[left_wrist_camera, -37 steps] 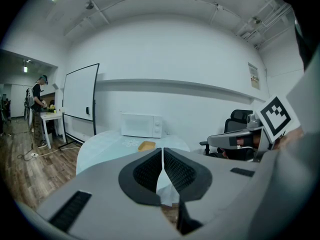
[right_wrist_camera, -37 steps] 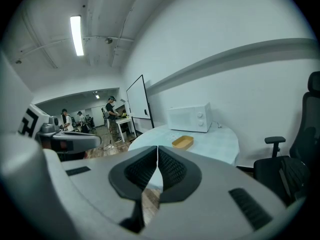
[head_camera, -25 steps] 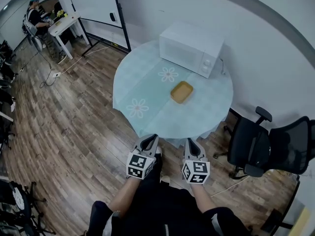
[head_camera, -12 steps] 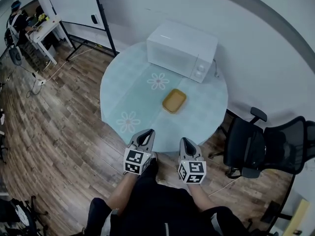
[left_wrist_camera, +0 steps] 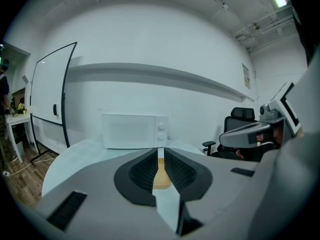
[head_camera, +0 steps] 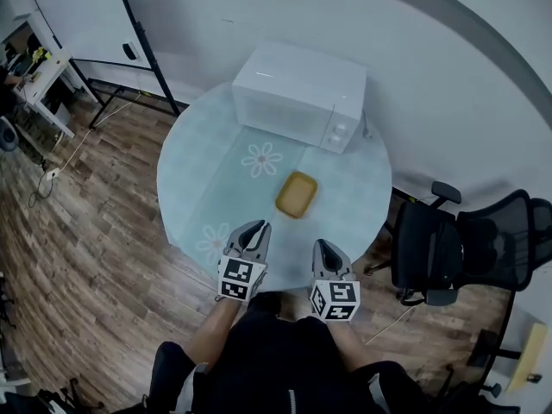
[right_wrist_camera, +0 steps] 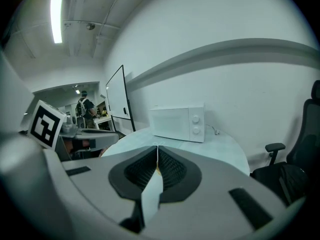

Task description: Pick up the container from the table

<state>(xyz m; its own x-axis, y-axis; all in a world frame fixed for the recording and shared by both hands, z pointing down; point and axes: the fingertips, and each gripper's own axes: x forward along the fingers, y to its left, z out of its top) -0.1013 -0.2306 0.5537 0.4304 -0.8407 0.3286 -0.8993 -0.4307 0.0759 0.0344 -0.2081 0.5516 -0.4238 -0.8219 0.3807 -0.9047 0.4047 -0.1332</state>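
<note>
A shallow yellow container lies near the middle of a round table with a pale blue flowered cloth. Both grippers hover at the table's near edge, short of the container. My left gripper is shut and empty; in the left gripper view a sliver of the container shows through the thin slit between its jaws. My right gripper is also shut with nothing in it, its jaws meeting in line with the table.
A white microwave stands at the table's far side, behind the container. Black office chairs are to the right of the table. A whiteboard on a stand and a desk are at the far left. Wooden floor surrounds the table.
Both grippers have moved forward toward the table, side by side. The table, container and microwave now sit closer to the grippers in the head view. Both stay shut.
</note>
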